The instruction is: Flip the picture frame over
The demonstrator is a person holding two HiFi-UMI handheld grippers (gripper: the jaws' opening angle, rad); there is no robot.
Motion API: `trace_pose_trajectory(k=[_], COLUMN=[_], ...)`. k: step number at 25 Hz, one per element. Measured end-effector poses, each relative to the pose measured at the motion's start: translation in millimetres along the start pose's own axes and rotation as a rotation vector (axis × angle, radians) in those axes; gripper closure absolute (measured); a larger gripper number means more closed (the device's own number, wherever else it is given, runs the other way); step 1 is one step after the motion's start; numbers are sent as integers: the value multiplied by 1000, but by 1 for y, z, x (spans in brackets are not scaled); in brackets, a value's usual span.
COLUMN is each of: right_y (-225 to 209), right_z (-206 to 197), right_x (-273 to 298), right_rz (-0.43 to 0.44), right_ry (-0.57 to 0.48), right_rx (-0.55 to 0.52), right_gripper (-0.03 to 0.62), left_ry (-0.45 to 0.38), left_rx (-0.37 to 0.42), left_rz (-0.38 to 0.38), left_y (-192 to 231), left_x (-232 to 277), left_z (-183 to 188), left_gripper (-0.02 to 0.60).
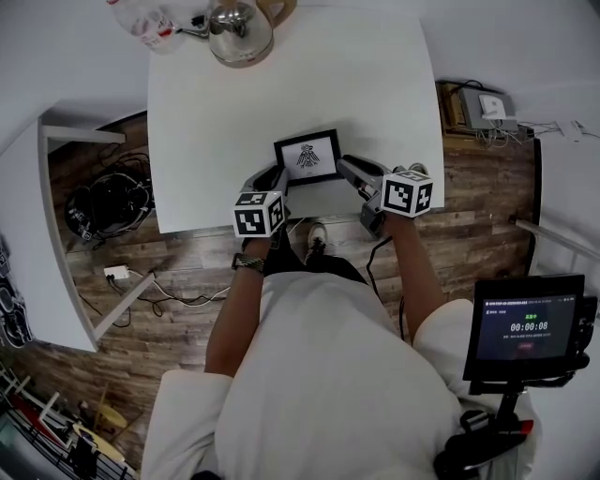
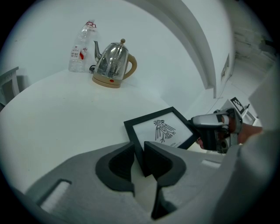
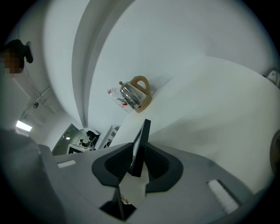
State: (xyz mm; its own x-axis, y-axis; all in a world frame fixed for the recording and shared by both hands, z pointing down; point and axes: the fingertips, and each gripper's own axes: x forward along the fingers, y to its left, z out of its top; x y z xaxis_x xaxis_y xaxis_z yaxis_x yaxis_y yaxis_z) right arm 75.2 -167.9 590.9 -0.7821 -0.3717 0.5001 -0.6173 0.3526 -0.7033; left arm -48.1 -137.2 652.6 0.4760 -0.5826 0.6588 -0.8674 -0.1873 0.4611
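Note:
The black picture frame [image 1: 307, 157] shows its bird print facing up, near the front edge of the white table [image 1: 281, 84]. My left gripper [image 1: 279, 176] is shut on its left edge. In the left gripper view the frame [image 2: 162, 131] runs between the pads of that gripper [image 2: 139, 157], and the right gripper [image 2: 208, 131] grips the opposite side. My right gripper [image 1: 345, 167] is shut on the right edge. In the right gripper view the frame [image 3: 141, 144] stands edge-on between the jaws of the right gripper [image 3: 138, 164].
A metal kettle [image 1: 241, 33] and a plastic bottle [image 1: 150, 23] stand at the table's far end. Cables [image 1: 108, 202] lie on the wooden floor at left. A device [image 1: 483, 108] sits on a stand at right, and a timer screen [image 1: 525, 328] is at lower right.

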Motion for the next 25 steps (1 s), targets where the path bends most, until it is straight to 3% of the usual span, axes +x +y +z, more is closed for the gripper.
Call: trace_pose_trajectory(k=[9,25], right_y=[19,69], right_z=[25,30], right_x=[4,26], right_rz=[73,226], right_ry=[-58,-22], right_rx=[15,-21], right_gripper=[522,525], left_ry=[-3,-47], left_rx=[-2,-57], left_rz=[-26,-17], left_y=[-4,12], left_x=[10,4], left_z=[4,9], left_gripper=[529,534])
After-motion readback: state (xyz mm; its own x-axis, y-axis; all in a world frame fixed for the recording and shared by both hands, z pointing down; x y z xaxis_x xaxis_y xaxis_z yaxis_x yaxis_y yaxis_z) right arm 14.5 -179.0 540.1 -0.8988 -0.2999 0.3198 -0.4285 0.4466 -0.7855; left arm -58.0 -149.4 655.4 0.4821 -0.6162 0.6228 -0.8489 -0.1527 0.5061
